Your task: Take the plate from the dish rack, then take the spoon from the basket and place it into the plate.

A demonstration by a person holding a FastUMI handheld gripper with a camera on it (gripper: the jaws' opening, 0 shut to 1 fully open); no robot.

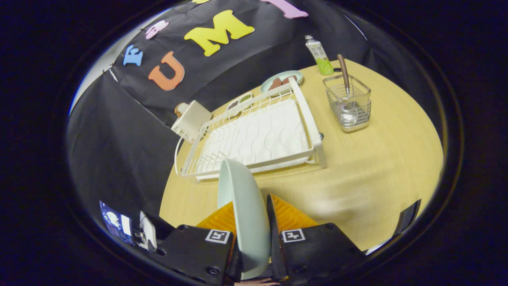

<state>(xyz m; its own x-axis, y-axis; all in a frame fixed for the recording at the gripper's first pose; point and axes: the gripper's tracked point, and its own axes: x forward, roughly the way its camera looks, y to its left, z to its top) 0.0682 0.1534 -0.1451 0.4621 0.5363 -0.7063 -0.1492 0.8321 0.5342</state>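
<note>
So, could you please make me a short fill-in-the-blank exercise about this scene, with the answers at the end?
1. The gripper is shut on the pale green ____, held on edge between its fingers.
2. The white dish rack just beyond the fingers is now ____.
3. The spoon stands in the wire ____ to the right of the rack.
4. All of this rests on a wooden ____.

Answers: plate; empty; basket; table

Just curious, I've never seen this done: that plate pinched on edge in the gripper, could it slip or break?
The plate looks rigid and glazed, so probably slippery; the gripper pinches only its rim, so it might pivot. Likely ceramic or melamine, it could chip if dropped on the table.
</note>
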